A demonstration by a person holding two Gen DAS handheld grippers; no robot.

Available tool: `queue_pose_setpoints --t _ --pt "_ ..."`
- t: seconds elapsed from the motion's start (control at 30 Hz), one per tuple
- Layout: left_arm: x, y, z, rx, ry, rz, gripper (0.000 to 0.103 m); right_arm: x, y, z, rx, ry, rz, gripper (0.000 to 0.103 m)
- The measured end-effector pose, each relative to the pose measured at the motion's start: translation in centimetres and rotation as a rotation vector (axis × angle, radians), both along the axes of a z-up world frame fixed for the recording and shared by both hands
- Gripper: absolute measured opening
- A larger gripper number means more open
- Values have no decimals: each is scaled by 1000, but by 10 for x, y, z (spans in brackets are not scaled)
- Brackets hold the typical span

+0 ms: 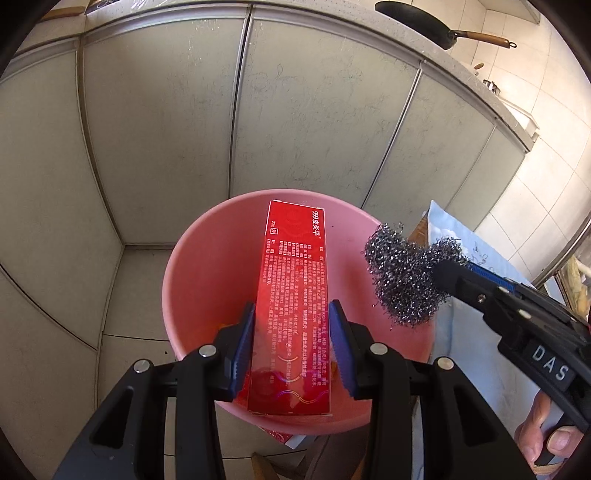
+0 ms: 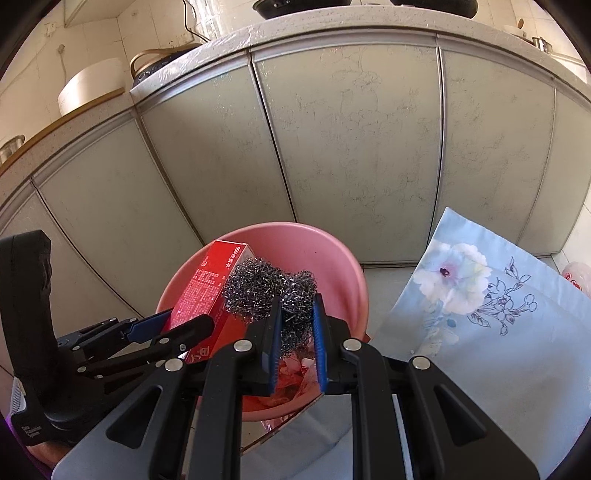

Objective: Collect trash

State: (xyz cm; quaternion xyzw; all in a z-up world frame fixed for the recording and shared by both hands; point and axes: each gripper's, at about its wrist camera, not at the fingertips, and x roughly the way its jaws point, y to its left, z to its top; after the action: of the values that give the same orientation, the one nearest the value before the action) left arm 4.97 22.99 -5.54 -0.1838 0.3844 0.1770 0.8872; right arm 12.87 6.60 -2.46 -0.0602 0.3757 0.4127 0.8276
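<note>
My left gripper (image 1: 291, 314) is shut on a long red box (image 1: 291, 295) with white print and holds it over a pink bin (image 1: 192, 280) on the floor. The box (image 2: 207, 284) and left gripper (image 2: 177, 325) also show in the right wrist view. My right gripper (image 2: 297, 302) is shut on a wad of steel wool (image 2: 266, 288) above the pink bin (image 2: 347, 273). In the left wrist view the right gripper (image 1: 447, 273) holds the steel wool (image 1: 402, 273) at the bin's right rim. Scraps lie in the bin's bottom.
Grey cabinet doors (image 2: 332, 147) stand behind the bin under a stone counter. A frying pan (image 1: 417, 22) sits on the counter. A light blue flowered cloth (image 2: 480, 314) covers a surface at the right. The floor (image 1: 129, 295) is tiled.
</note>
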Motion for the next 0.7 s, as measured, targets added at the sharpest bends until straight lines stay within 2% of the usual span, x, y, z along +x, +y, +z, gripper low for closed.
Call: queue_pose_setpoints --t 0.13,0.4,0.5,0.7 --pt "5 1 -5 -2 13 9 39 7 6 -8 -11 20 1 16" --pt "3 3 -9 4 13 24 42 21 10 -17 -1 62 -20 39" --pt "3 2 -9 -3 8 27 42 20 7 -16 -5 50 -26 39" --pt "-8 -7 6 36 -30 27 42 6 -10 -3 11 20 -27 39"
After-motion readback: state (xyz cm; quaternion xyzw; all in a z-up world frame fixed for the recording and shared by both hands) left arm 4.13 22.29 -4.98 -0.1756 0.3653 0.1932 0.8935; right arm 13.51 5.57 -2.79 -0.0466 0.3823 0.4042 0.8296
